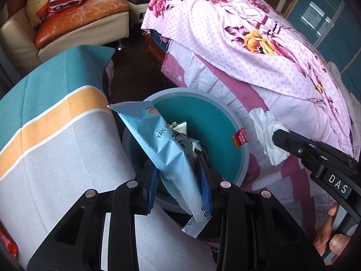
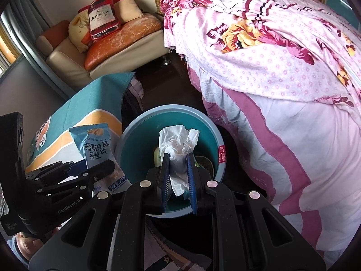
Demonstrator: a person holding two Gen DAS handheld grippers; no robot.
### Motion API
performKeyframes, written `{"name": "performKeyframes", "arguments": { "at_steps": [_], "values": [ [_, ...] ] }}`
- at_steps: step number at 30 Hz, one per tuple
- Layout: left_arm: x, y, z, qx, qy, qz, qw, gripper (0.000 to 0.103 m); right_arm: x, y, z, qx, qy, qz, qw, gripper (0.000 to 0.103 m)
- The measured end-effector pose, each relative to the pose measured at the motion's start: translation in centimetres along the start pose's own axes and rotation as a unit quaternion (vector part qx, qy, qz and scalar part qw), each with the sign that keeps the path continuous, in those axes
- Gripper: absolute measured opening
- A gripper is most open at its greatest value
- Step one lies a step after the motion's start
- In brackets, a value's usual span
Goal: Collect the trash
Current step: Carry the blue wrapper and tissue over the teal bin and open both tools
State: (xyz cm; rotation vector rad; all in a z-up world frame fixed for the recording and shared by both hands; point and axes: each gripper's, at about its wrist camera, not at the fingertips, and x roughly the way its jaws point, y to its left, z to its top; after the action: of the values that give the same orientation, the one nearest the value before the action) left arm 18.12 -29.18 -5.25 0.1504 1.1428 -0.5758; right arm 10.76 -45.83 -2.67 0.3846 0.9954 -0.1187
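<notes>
A round teal bin (image 1: 216, 122) stands on the dark floor between a table and a bed; it also shows in the right wrist view (image 2: 135, 144), with some trash at its bottom. My left gripper (image 1: 178, 171) is shut on a light blue snack wrapper (image 1: 162, 144) and holds it over the bin's near left rim. My right gripper (image 2: 178, 155) is shut on a crumpled white tissue (image 2: 178, 144) above the bin's opening. The tissue (image 1: 268, 131) and right gripper show at the bin's right side in the left wrist view. The wrapper (image 2: 97, 149) shows left of the bin in the right wrist view.
A table with a teal, orange and grey cloth (image 1: 56, 135) is left of the bin. A bed with floral pink covers (image 1: 259, 52) is on the right. A cream sofa (image 1: 74, 22) with cushions stands at the back. An orange packet (image 1: 8, 242) lies on the table's near left.
</notes>
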Motion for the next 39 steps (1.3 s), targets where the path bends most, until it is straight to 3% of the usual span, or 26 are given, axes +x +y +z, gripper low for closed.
{"name": "performKeyframes", "arguments": {
  "at_steps": [4, 9, 11, 18, 35, 37, 39],
  "values": [
    [0.7, 0.1, 0.2, 0.001, 0.001, -0.004, 1.0, 0.04, 0.4, 0.0, 0.4, 0.0, 0.004, -0.009, 1.0, 0.015],
    [0.7, 0.6, 0.4, -0.004, -0.008, 0.006, 0.9999, 0.075, 0.8, 0.4, 0.8, -0.002, 0.007, -0.015, 1.0, 0.015],
    [0.5, 0.9, 0.4, -0.005, -0.014, 0.013, 0.9998, 0.081, 1.0, 0.6, 0.9, -0.004, 0.008, -0.017, 1.0, 0.015],
    [-0.2, 2.2, 0.1, -0.012, -0.017, 0.021, 0.9996, 0.088, 1.4, 1.7, 1.1, -0.012, 0.013, -0.023, 1.0, 0.015],
    [-2.5, 7.0, -2.1, -0.055, -0.025, 0.016, 0.998, 0.091, 3.0, 5.1, 0.8, -0.037, 0.037, -0.038, 0.998, 0.017],
    [-2.7, 7.4, -2.4, -0.058, -0.025, 0.017, 0.9979, 0.091, 3.3, 5.5, 0.7, -0.04, 0.041, -0.043, 0.997, 0.019],
    [-2.9, 8.0, -2.6, -0.061, -0.026, 0.015, 0.9977, 0.091, 3.4, 5.8, 0.6, -0.04, 0.044, -0.047, 0.997, 0.028]
  ]
}}
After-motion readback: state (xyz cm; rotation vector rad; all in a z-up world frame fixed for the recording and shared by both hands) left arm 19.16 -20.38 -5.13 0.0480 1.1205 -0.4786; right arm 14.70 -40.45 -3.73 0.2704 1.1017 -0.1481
